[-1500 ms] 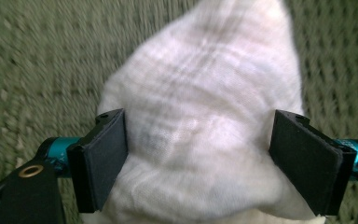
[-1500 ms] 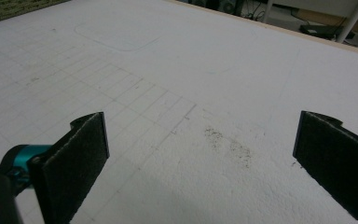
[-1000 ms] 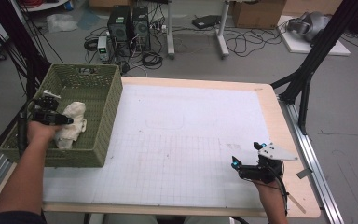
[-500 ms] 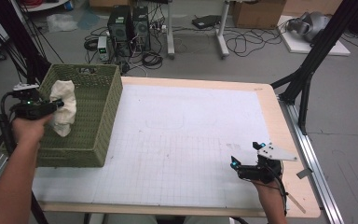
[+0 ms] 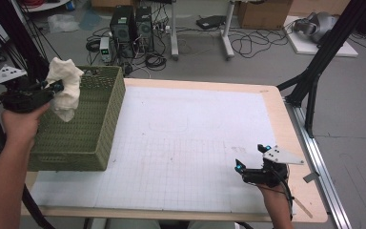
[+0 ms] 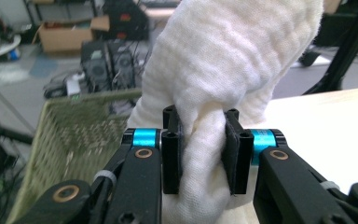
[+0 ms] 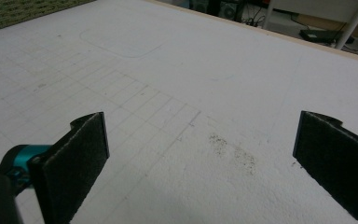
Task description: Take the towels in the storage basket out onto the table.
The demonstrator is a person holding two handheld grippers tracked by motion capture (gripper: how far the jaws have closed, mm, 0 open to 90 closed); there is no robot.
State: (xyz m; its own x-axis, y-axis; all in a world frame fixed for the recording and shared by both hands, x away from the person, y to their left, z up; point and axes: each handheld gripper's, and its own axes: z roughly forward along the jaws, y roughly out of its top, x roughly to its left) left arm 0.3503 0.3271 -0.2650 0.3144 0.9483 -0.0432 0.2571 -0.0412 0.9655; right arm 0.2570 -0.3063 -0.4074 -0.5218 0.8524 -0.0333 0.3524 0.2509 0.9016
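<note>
The bench (image 5: 205,143) is a white gridded sheet on a wooden board, standing in a workshop with computer towers and loose cables on the floor behind it.

Left gripper (image 5: 52,88): the jaws are clamped on a white cloth (image 5: 64,90), pinching a narrow fold between the pads. In the left gripper view the cloth (image 6: 223,70) bulges above the jaws and hangs below them. It is held up in the air over the near-left part of the green basket (image 5: 83,138), which stands on the left end of the bench. The cloth's lower end hangs about level with the basket rim; whether it touches the weave cannot be told.

Right gripper (image 5: 252,171): the jaws stand wide apart and hold nothing. The gripper rests low at the near-right part of the bench, well apart from the basket. The right gripper view shows bare sheet with a few dark specks (image 7: 233,149) between the pads.

Risks from here:
- The grip takes only a bunched fold. The cloth may slip out if it is swung or tugged.
- The hanging end may catch on the basket rim and drag or tip the basket.

Not visible: the basket floor behind the cloth and near wall, so any remaining contents cannot be confirmed. The cloth's full shape is unclear, and its top is cut off in the left gripper view.
</note>
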